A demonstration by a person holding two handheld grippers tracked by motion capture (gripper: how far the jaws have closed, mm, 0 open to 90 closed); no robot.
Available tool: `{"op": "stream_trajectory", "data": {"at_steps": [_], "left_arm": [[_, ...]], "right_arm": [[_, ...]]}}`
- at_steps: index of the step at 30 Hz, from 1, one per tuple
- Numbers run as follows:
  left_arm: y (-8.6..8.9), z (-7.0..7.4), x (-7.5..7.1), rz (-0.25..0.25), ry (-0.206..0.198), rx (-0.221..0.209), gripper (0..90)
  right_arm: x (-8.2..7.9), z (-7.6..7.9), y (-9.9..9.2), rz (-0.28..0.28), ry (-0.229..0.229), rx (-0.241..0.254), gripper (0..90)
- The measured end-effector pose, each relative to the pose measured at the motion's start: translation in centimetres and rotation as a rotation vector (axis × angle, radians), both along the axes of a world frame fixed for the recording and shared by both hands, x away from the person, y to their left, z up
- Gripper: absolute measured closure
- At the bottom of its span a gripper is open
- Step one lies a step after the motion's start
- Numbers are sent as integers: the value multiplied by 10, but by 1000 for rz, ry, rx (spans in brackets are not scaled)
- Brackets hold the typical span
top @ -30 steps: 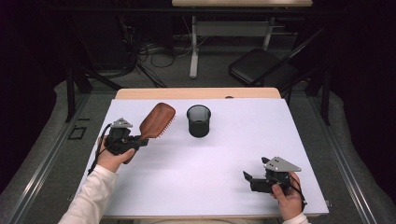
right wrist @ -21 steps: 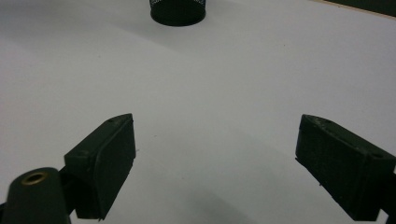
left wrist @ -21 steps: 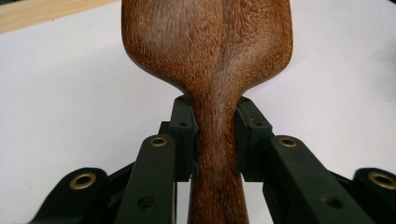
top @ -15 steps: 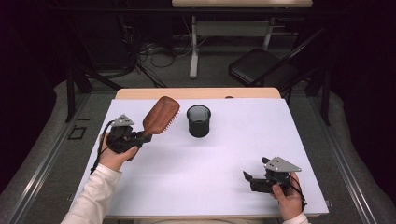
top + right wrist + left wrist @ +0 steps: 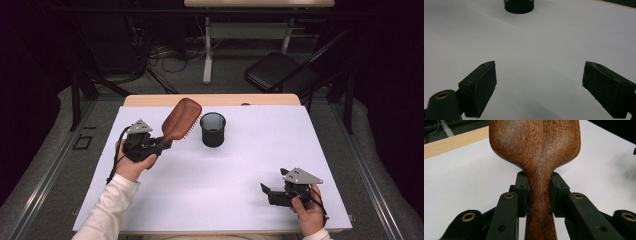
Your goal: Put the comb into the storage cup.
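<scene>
- High view: we have the wooden hairbrush [image 5: 181, 119] clamped by its handle in the left gripper [image 5: 161, 145], and compared with a second ago the brush head is higher and closer to the black mesh cup [image 5: 213, 129]; it now sits tilted just left of the cup, bristles facing the cup side. We judge this as the carry toward the cup, with the drop-in not yet done.
- High view: the right gripper [image 5: 265, 190] rests well to the near right of the cup, unmoved from a second ago, jaws spread and holding nothing.
- High view: the white table cover [image 5: 240, 165] lies bare between the cup and the right gripper. The wooden table edge [image 5: 150, 100] runs just behind the cup and brush head, so there is little room beyond.
- Left gripper view: the jaws press on both sides of the hairbrush [image 5: 536, 150] neck, the broad wooden back rising ahead of us; white cover spreads on both sides.
- Right gripper view: our jaws stand wide apart with only white cover between them; the cup's [image 5: 519, 6] base shows far ahead, with an unobstructed lane up to it.
</scene>
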State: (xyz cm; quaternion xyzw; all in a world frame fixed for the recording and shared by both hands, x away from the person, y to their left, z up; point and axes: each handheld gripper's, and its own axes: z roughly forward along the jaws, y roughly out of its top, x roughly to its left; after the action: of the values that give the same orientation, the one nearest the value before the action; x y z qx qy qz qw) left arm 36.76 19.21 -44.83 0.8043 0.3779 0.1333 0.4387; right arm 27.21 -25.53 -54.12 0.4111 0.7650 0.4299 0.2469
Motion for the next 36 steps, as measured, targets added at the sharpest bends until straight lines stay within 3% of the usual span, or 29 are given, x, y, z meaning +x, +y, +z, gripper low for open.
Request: {"op": "stream_trajectory", "data": {"at_steps": [17,28,36], "left_arm": [[-31,-1,-1,33,-63,-63,720],[-50,-5,-3,37,-97,-68,720],[-64,-7,-4,62,-124,-97,720]], "right_arm": [[0,0,-1,-1,-3,2,118],[0,1,0,-2,-3,1,118],[0,1,-1,-1,-5,1,118]]}}
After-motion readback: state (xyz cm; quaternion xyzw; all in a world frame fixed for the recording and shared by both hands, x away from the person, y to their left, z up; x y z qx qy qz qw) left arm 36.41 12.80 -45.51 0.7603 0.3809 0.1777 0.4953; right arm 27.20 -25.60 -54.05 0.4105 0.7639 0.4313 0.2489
